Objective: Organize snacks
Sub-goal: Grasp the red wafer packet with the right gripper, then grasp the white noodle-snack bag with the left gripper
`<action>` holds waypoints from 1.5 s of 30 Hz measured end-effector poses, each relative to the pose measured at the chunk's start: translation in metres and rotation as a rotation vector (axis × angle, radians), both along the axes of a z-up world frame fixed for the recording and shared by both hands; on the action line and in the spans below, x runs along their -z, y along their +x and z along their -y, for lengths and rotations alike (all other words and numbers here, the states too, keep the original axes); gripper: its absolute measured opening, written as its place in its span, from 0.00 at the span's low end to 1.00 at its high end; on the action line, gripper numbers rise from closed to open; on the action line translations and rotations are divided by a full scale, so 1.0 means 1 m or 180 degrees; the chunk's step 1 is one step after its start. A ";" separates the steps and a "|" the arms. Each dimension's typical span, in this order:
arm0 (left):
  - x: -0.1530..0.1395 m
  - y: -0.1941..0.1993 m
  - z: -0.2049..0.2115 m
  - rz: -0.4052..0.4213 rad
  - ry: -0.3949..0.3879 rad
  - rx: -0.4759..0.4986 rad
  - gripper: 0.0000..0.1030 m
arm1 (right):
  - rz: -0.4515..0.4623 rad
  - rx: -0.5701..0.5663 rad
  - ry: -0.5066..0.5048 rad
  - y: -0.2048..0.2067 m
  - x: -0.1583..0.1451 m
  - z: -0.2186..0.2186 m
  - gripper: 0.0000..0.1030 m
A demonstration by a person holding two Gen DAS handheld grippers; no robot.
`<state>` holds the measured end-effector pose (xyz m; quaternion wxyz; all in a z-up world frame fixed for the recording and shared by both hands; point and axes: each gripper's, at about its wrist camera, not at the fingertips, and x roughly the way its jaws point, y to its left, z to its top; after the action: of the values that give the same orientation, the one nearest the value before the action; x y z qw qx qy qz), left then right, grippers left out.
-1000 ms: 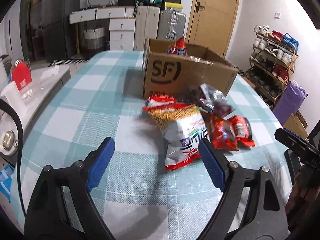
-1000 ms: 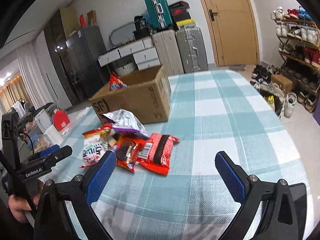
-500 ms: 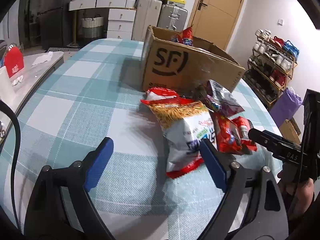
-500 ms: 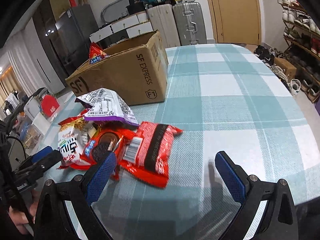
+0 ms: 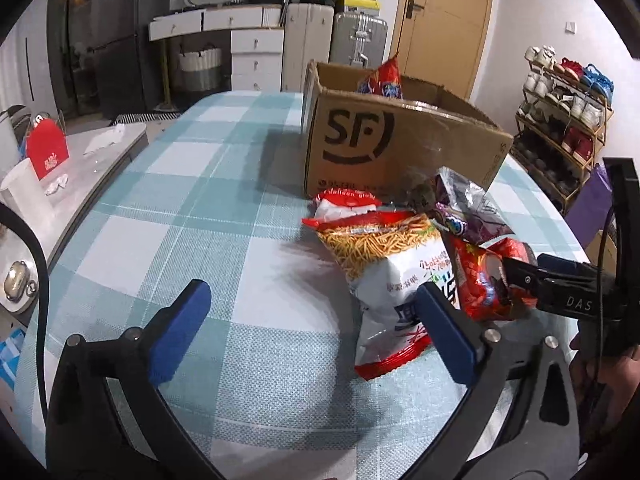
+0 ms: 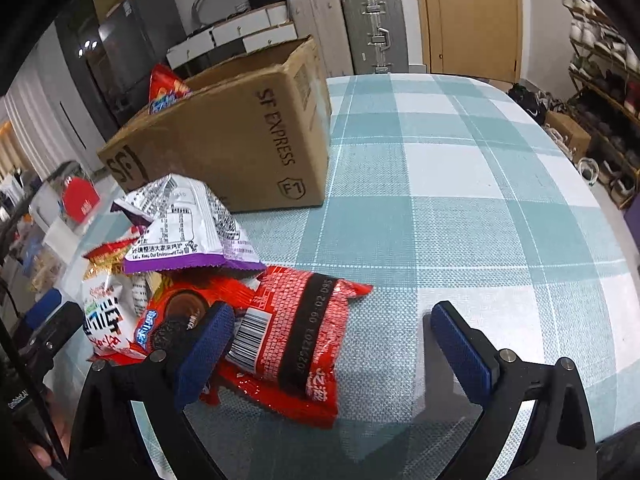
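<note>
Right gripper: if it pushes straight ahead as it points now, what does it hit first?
Most likely the red barcode snack packet: it already lies between the open right gripper fingers, against the left one. Right of it the checked tablecloth looks free, though depth is uncertain.

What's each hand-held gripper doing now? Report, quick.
Left hand-held gripper: open, holding nothing.
Right hand-held gripper: open, holding nothing, over the red packet.

We note a table (image 6: 460, 184) under a teal-and-white checked cloth. An open cardboard box (image 6: 240, 148) stands toward its far edge. Snack packets (image 6: 296, 340) lie heaped on the cloth just before the box, nearer the near edge.
</note>
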<state>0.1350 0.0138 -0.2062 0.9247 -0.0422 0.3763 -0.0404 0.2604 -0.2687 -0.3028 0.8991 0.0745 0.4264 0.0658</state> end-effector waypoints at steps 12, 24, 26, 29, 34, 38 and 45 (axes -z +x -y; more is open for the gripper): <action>0.003 -0.002 -0.005 0.0001 -0.0050 -0.0066 0.99 | 0.0063 -0.0078 -0.0002 -0.001 -0.002 -0.003 0.71; 0.004 0.000 -0.005 -0.0028 -0.0034 -0.0071 0.99 | 0.0158 -0.0064 0.0205 -0.009 -0.005 0.005 0.43; 0.005 0.001 -0.004 -0.0023 -0.0021 -0.0073 0.99 | 0.0274 -0.0005 0.0309 -0.016 -0.009 0.012 0.43; 0.005 0.000 -0.003 -0.0019 0.0006 -0.0067 0.99 | 0.0481 0.0014 0.0409 -0.027 -0.017 0.017 0.43; 0.006 0.001 -0.001 -0.0047 -0.0006 -0.0028 0.99 | 0.0672 0.0011 0.0453 -0.039 -0.026 0.019 0.43; 0.009 0.005 -0.003 -0.0113 -0.0092 0.0032 0.99 | 0.0721 0.0005 0.0514 -0.044 -0.029 0.020 0.43; 0.012 0.009 -0.004 -0.0152 -0.0211 0.0141 0.99 | 0.0761 -0.0017 0.0733 -0.047 -0.029 0.029 0.43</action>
<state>0.1440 0.0182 -0.2186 0.9124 -0.0655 0.3976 -0.0723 0.2135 -0.2980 -0.2739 0.9287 0.1675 0.3062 0.1249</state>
